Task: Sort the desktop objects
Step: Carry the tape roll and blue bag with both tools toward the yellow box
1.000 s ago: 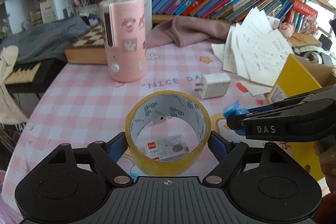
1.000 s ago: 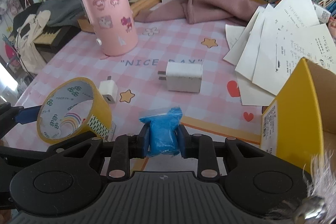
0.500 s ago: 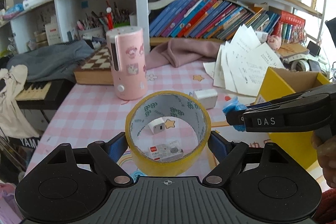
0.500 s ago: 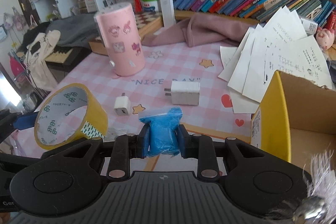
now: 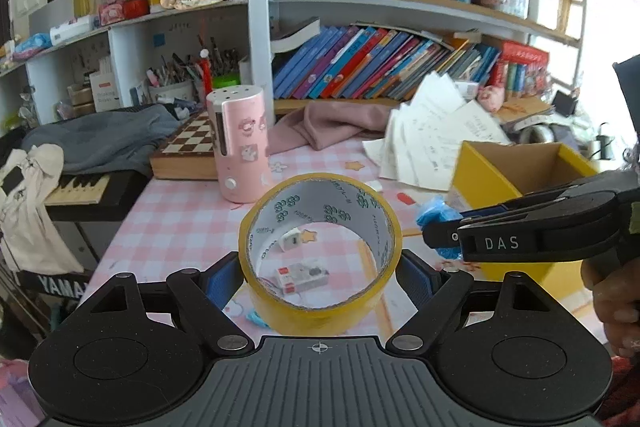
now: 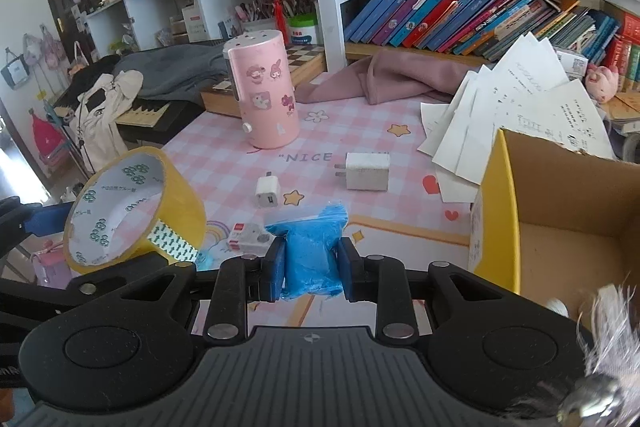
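Both claws have risen off the surface (image 6: 240, 163) with their loads since a second ago: then the view sat low over the pink check cloth, now the shelves fill the upper half and the objects below look smaller.

Left to right in the right wrist view: at 9 o'clock the yellow tape roll (image 6: 136, 211) sits clamped across its width in the left claw (image 5: 320, 267), blue pads pressing on both sides of the ring, jaws wide because the roll is wide. At the middle, the right claw (image 6: 312, 263) is pinched narrow on the blue packet (image 6: 314, 247) (soft, crinkled plastic, bulging above the pads). At 3 o'clock stands the open yellow cardboard box (image 6: 496, 211), seemingly empty in the part on view.

Left on the surface at about 12 o'clock: the small white plug (image 6: 267, 192), the larger white charger (image 6: 367, 171), a little staple box (image 6: 248, 237) and the pink cylinder (image 6: 266, 91).

The lift suggests both picks are done and the carry towards the box at 3 o'clock comes next; neither item is over its opening yet.
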{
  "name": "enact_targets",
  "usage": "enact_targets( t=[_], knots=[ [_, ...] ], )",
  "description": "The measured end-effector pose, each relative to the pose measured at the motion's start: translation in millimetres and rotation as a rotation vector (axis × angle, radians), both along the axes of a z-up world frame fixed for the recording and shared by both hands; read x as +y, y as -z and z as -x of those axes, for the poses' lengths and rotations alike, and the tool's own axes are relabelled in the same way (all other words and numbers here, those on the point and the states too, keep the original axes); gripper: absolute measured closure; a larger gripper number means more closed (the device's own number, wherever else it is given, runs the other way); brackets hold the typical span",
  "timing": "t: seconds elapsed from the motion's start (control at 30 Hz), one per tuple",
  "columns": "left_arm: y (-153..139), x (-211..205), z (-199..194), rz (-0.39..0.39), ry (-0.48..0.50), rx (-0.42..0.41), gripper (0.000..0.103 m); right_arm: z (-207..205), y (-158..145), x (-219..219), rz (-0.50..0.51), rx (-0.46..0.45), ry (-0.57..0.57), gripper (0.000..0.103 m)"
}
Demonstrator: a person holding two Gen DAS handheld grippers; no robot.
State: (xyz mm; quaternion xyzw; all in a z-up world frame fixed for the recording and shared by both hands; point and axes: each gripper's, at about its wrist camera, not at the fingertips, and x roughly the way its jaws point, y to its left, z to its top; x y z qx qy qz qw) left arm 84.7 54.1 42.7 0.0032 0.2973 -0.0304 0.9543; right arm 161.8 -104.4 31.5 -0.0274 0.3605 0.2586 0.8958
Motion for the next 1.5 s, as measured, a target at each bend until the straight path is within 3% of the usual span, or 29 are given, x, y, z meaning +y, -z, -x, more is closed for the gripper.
enact_targets(
  t=[0.33, 0.77, 1.0, 1.5],
  knots=[
    [-7.9, -13.4, 53.2, 0.048, 0.076, -0.020, 0.019, 66.6, -6.6, -28.4, 0.000, -0.010, 0.037, 0.078],
    [-7.7, -32.7, 101.0, 0.076, 0.203, -0.019, 0.019, 132.7, -6.7, -63.7, -0.018, 0.002, 0.197, 0.078],
    [-6.2, -41.5, 106.1, 0.121, 0.257, -0.025, 0.019, 153.8, -7.6, -80.1, 0.014, 0.002, 0.254, 0.078],
    [0.1, -95.6, 95.8, 0.159, 0.482, 0.001, 0.019, 182.1, -3.8, -142.6, 0.039, 0.036, 0.476, 0.078]
  ],
)
